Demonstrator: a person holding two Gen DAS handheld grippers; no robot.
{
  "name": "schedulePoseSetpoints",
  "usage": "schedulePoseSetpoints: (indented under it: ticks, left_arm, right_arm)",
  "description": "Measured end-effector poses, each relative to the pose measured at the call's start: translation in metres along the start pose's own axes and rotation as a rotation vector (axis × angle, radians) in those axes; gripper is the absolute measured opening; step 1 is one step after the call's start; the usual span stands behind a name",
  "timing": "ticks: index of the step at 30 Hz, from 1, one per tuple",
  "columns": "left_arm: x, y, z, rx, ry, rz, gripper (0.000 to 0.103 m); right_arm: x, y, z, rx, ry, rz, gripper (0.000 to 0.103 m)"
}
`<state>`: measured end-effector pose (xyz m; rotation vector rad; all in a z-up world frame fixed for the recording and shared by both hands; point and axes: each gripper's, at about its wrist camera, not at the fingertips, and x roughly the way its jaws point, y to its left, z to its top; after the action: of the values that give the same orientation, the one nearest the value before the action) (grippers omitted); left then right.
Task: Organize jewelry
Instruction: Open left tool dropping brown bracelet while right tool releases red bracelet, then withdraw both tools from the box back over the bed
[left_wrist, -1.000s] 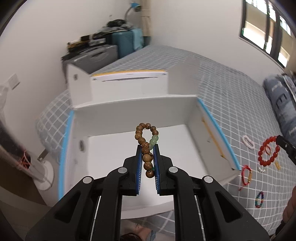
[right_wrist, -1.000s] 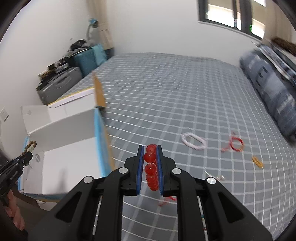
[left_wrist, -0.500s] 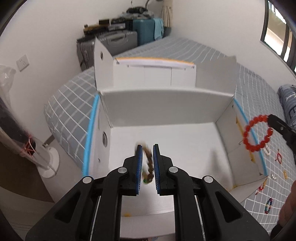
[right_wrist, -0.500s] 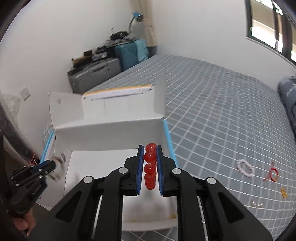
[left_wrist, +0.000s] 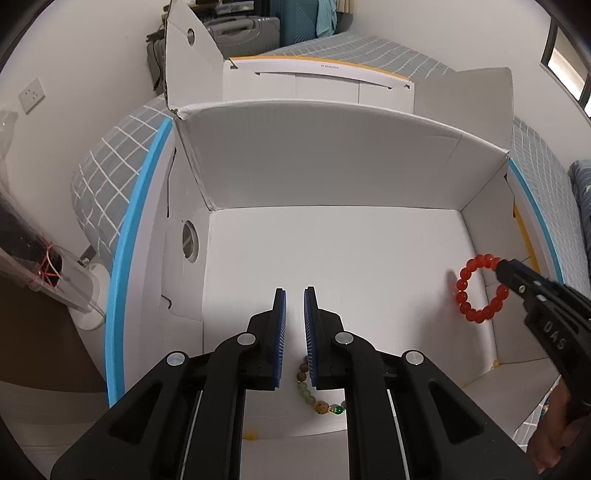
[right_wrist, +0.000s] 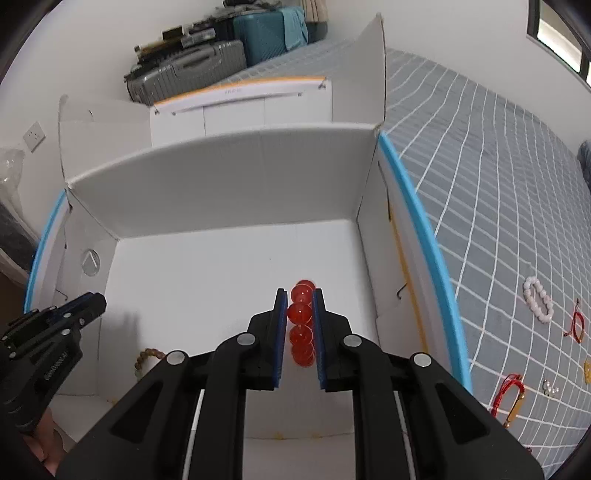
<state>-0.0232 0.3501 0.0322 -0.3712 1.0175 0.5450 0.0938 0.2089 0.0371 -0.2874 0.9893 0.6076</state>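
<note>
A white cardboard box (left_wrist: 332, 177) with blue edges stands open on the bed; it also shows in the right wrist view (right_wrist: 221, 192). My left gripper (left_wrist: 294, 295) is open and empty inside the box. The wooden bead bracelet (left_wrist: 314, 395) lies on the box floor under it, and also shows in the right wrist view (right_wrist: 146, 357). My right gripper (right_wrist: 300, 295) is shut on the red bead bracelet (right_wrist: 301, 317) above the box floor. In the left wrist view the red bracelet (left_wrist: 480, 288) hangs from the right gripper (left_wrist: 502, 267) near the box's right wall.
On the grey checked bedspread (right_wrist: 498, 184) right of the box lie a white bead bracelet (right_wrist: 538, 300), red cord bracelets (right_wrist: 509, 391) and small pieces. Suitcases (right_wrist: 192, 70) stand against the far wall. A wall socket (left_wrist: 31, 95) is at the left.
My left gripper has opened and the wooden bracelet has dropped onto the box floor. My right gripper has carried the red bracelet from above the bed down into the box.
</note>
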Motion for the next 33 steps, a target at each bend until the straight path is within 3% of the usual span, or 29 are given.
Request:
schedulePoseSetpoints:
  ticks: [5,7,10,15,18,21,24,33]
  left_arm:
    - [-0.002,0.001,0.0,0.006,0.0,0.004,0.013]
    - [-0.002,0.0,0.0,0.009,-0.001,0.009,0.02]
    - [-0.006,-0.001,0.001,0.009,-0.015,0.017,0.032]
    - [-0.02,-0.003,0.001,-0.005,-0.068,0.0,0.077]
    - [-0.026,-0.007,0.0,0.002,-0.098,0.031,0.084]
    - [-0.032,-0.01,-0.001,0.007,-0.111,0.016,0.09]
    - [-0.04,-0.015,-0.001,0.01,-0.133,0.004,0.094]
    - [-0.057,-0.05,-0.013,0.075,-0.172,-0.035,0.097]
  right_arm:
    - [0.006,0.002,-0.002,-0.004,0.016,-0.011,0.013]
    - [0.005,0.002,-0.003,-0.003,0.015,-0.005,0.015]
    - [-0.003,0.001,-0.002,0.002,-0.001,-0.002,0.039]
    - [-0.024,-0.005,0.0,0.004,-0.047,-0.013,0.062]
    - [-0.038,-0.01,-0.001,0.007,-0.085,-0.034,0.074]
    - [-0.049,-0.016,-0.003,0.013,-0.112,-0.042,0.081]
    - [-0.062,-0.028,-0.006,0.037,-0.154,-0.073,0.095]
    - [-0.09,-0.082,-0.026,0.113,-0.2,-0.137,0.095]
